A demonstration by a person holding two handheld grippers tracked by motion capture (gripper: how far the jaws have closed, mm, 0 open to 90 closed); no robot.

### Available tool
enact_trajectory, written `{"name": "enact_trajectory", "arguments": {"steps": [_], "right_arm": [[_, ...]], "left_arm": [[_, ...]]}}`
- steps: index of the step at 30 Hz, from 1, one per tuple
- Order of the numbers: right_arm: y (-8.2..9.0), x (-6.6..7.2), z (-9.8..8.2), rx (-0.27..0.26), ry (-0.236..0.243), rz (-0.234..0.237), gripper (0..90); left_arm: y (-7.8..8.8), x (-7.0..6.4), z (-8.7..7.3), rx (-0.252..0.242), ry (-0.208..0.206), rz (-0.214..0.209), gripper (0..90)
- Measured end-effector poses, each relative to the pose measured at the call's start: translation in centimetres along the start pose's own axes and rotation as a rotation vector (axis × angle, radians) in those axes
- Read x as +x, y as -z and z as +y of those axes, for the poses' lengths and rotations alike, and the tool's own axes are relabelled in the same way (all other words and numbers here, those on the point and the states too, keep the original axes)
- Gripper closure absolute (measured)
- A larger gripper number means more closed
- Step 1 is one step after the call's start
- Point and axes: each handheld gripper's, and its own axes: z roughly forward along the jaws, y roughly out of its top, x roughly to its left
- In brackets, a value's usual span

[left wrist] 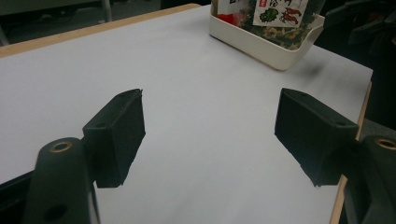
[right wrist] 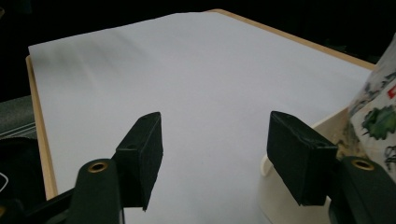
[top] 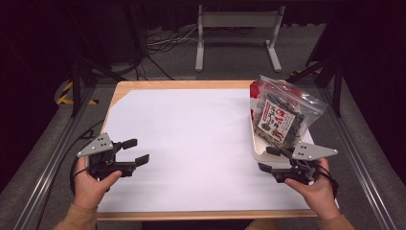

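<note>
A cream tray (top: 254, 143) stands at the table's right side, with a clear zip bag of dark dried food and a red-and-white label (top: 277, 115) leaning in it. The tray (left wrist: 261, 46) and the bag (left wrist: 268, 11) lie far off in the left gripper view. My left gripper (top: 136, 151) hovers open over the white sheet at the front left, nothing between its jaws. My right gripper (top: 269, 159) is open just in front of the tray's near corner. In the right gripper view the tray's rim (right wrist: 327, 123) sits behind the right-hand jaw, and the bag (right wrist: 380, 116) rises at the edge.
A white sheet (top: 191, 143) covers most of the wooden table (top: 182, 84). Metal rails run along both sides. Behind the table stand a grey frame (top: 237, 33) and loose cables (top: 158, 45) on the floor.
</note>
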Motion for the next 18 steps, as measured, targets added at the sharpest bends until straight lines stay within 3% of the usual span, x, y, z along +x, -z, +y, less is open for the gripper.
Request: {"name": "enact_trajectory", "arguments": {"steps": [9,18], "right_arm": [[-1.6,0.3,-1.7,0.026,-0.017,0.023,35.8],[-1.9,0.3,-2.0,0.027,-0.023,0.017,34.9]], "left_arm": [[-0.1,0.1,-0.1,0.003,-0.006,-0.004,25.2],[0.0,0.2,-0.2,0.003,-0.006,-0.001,25.2]]}}
